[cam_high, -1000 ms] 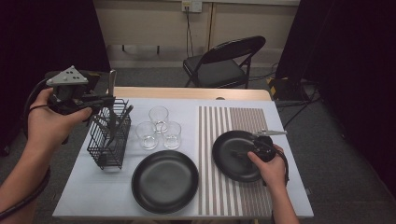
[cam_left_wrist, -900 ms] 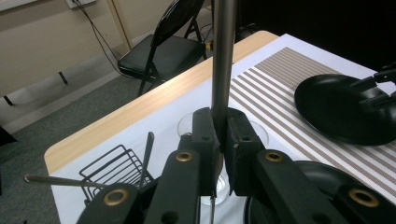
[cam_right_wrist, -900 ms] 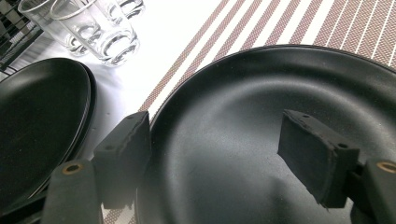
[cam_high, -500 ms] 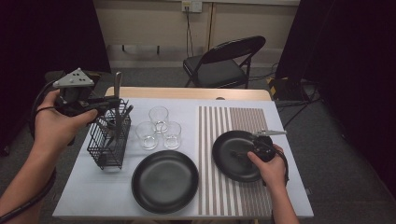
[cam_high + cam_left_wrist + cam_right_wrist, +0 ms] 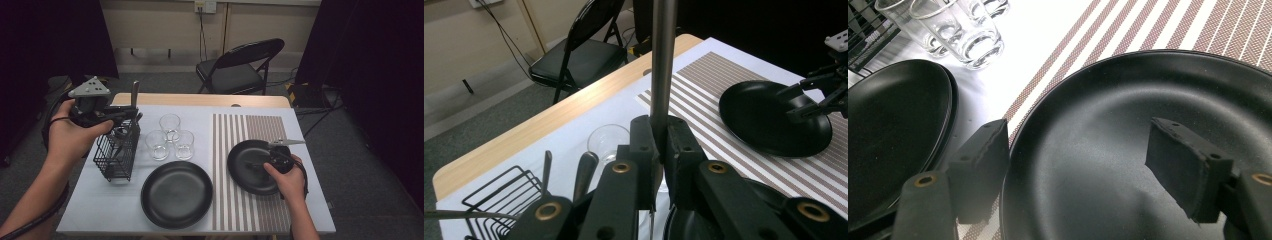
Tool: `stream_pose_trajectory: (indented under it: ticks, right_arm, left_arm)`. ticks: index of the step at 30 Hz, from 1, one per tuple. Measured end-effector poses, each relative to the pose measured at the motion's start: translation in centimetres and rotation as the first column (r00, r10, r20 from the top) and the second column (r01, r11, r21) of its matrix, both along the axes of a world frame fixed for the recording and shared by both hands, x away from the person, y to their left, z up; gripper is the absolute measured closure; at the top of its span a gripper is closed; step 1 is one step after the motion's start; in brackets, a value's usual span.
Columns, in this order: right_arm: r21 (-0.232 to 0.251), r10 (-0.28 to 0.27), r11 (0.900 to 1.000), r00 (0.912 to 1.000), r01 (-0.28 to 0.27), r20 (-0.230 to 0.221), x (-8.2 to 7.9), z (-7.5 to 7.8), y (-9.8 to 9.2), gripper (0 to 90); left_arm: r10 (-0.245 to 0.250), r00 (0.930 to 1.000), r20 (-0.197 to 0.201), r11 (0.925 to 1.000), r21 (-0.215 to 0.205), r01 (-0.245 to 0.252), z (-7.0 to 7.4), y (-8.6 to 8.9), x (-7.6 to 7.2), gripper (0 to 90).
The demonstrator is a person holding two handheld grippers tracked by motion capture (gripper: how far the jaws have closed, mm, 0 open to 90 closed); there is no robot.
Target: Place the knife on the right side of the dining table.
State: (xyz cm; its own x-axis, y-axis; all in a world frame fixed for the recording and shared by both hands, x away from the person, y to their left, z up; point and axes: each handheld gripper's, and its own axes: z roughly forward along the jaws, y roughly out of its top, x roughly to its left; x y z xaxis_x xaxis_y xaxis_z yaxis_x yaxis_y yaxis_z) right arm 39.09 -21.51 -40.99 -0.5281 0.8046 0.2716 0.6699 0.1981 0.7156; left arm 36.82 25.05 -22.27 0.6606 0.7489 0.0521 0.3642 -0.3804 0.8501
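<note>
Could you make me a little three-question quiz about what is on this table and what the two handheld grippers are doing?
1. True or false: the left gripper is shut on a metal utensil.
2. How many clear glasses stand between the wire basket and the striped mat?
3. Which plate does the right gripper hover over? A: the black plate on the striped mat. B: the black plate on the white cloth.

Key:
1. True; its jaws clamp the upright handle above the basket.
2. Three.
3. A; its jaws stand open with nothing between them.
</note>
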Motion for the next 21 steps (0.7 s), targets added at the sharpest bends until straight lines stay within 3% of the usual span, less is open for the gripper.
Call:
stream_pose_trajectory:
  ticks: [21]
  right_arm:
    - [-0.008, 0.015, 1.000, 0.9998, -0.015, -0.011, 0.0, -0.2, 0.4, 23.4]
  left_arm:
    - [-0.033, 0.9994, -0.011, 0.9993, -0.020, 0.033, -1.4, -1.9, 0.8, 83.6]
